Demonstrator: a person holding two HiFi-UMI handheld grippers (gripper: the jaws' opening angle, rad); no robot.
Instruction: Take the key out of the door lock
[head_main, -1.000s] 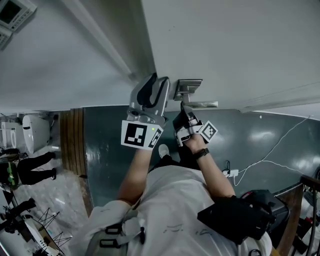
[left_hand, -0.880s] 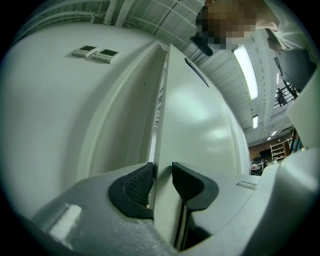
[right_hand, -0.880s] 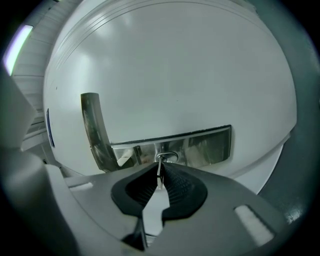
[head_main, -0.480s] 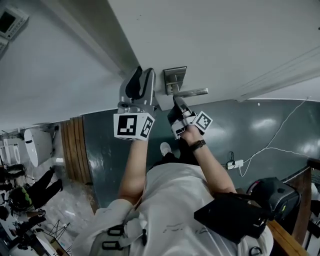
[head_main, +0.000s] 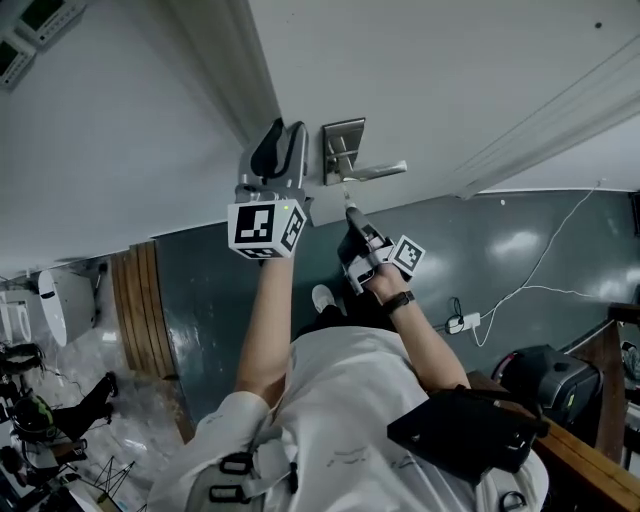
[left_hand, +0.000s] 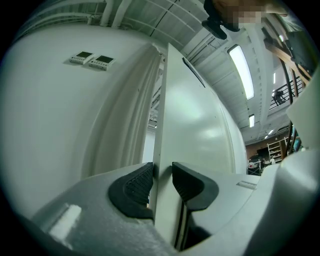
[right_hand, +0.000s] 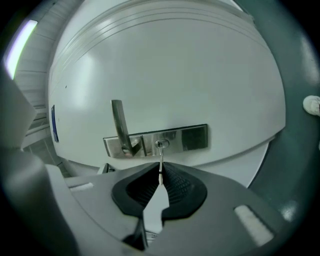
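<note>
The white door carries a steel lock plate with a lever handle. My right gripper sits a short way back from the plate, shut on the thin silver key. In the right gripper view the key's blade sticks out from between the pads and points at the round keyhole, its tip just short of it. My left gripper clamps the door's edge beside the plate, a pad on either face.
The door frame runs along the left of the door. Two wall panels hang on the wall beyond it. On the dark floor lie a white cable with a power strip, and a black bag hangs at the person's side.
My right gripper has drawn back from the lock plate with the key between its pads. The left gripper has stayed on the door edge.
</note>
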